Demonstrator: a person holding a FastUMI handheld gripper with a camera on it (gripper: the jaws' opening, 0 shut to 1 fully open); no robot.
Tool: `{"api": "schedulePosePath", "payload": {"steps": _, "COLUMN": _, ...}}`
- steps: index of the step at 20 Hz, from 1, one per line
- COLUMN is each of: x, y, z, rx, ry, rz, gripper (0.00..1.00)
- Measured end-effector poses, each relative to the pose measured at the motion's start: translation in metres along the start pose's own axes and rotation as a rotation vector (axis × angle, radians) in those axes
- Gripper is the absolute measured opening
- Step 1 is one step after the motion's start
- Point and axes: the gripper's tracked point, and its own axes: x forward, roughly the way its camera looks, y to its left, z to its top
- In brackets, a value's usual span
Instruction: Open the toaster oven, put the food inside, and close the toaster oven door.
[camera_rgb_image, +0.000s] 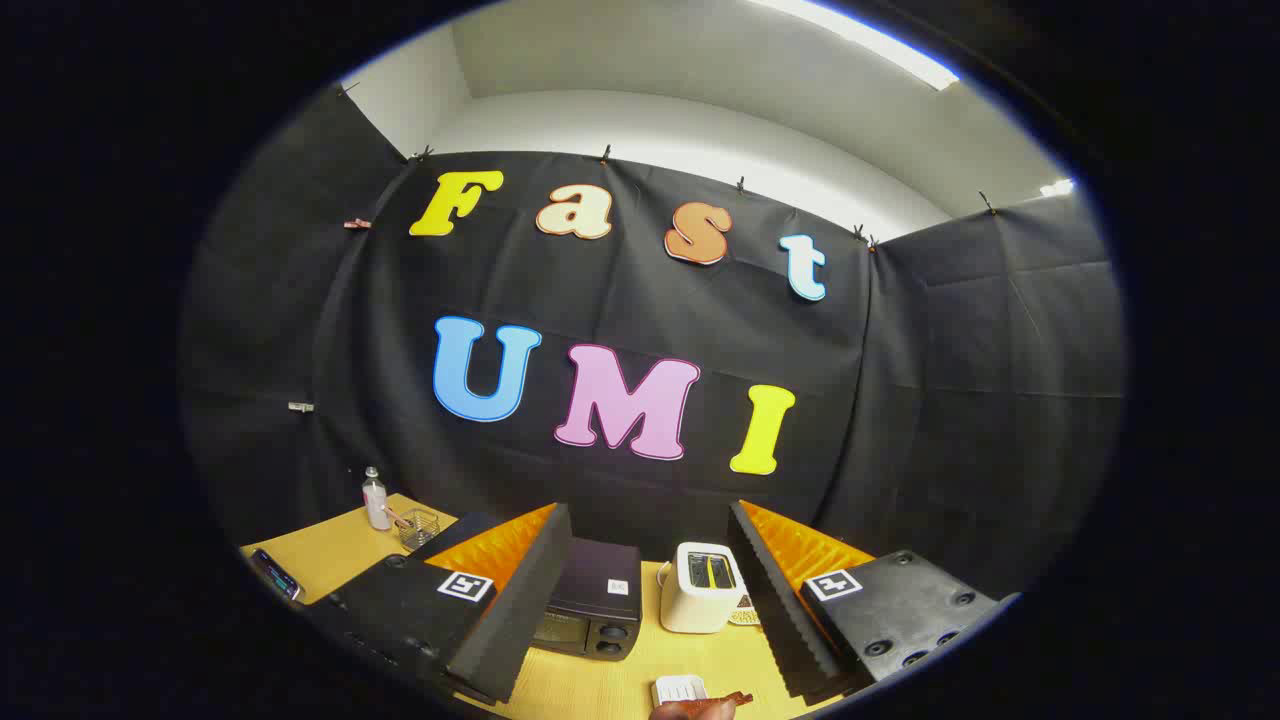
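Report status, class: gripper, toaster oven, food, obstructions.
Gripper open, holding nothing. Toaster oven door shut, beyond the fingers. Food on table. White toaster beside oven.

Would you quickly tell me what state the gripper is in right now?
Gripper: open, holding nothing, fingers spread wide with the toaster oven beyond them.

Hand-held two-finger gripper (640, 600), fingers spread wide apart with nothing between them; long wedge-shaped fingers (520, 610) lined with ribbed, sawtooth pads on the inner faces; dark blocky mounts (900, 610) behind each finger, dotted with round recessed screw holes; square black-and-white fiducial marker tags (465, 586) stuck on top of each mount.
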Motion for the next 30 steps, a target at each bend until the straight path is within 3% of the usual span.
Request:
{"api": "schedulePosePath", "payload": {"steps": 23, "x": -0.012, "y": 0.010, "z": 0.000, "rx": 0.006, "ry": 0.026, "rz": 0.027, "gripper": 0.97}}
{"api": "schedulePosePath", "payload": {"steps": 30, "x": -0.006, "y": 0.025, "z": -0.008, "rx": 0.077, "ry": 0.048, "rz": 0.041, "gripper": 0.97}}
